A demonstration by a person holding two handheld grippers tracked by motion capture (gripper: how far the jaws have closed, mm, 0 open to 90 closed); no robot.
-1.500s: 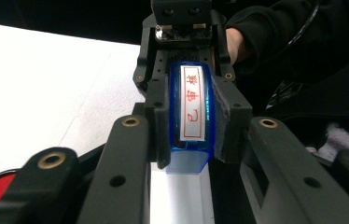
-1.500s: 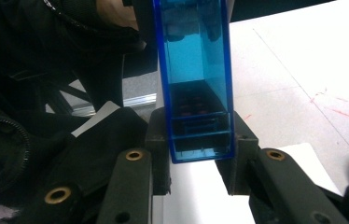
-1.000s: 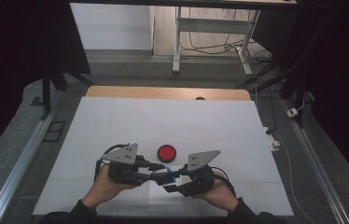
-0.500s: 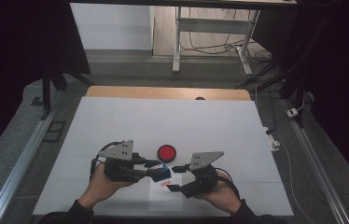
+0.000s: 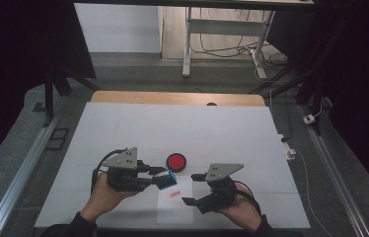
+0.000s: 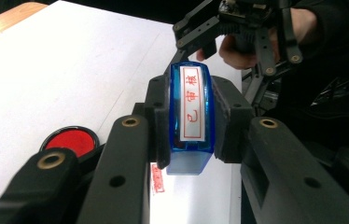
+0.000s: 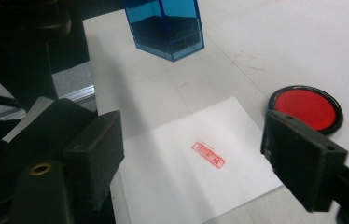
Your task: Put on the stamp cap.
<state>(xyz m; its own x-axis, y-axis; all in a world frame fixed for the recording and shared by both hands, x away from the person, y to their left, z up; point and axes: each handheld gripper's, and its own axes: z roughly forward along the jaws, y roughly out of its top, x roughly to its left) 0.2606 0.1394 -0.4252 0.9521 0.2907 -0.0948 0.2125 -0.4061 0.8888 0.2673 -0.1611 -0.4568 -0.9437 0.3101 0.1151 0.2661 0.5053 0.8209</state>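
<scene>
A blue see-through stamp with a white label of red characters is clamped between the pads of my left gripper, shut on it and held just above the table. Below it lies a white paper sheet bearing a red rectangular imprint. A round red ink pad sits just beyond the sheet. My right gripper hovers at the sheet's right edge. Its jaws have just been opening and stand apart, with nothing between the pads.
The white table top stretches far ahead, with a wooden strip along its far edge. A small white plug and a cable lie at the table's right edge. Metal rails run along both sides.
The two grippers, close together over the sheet a second ago, have drawn apart. The stamp has come up off the paper, baring the red imprint. The right jaws have spread.
</scene>
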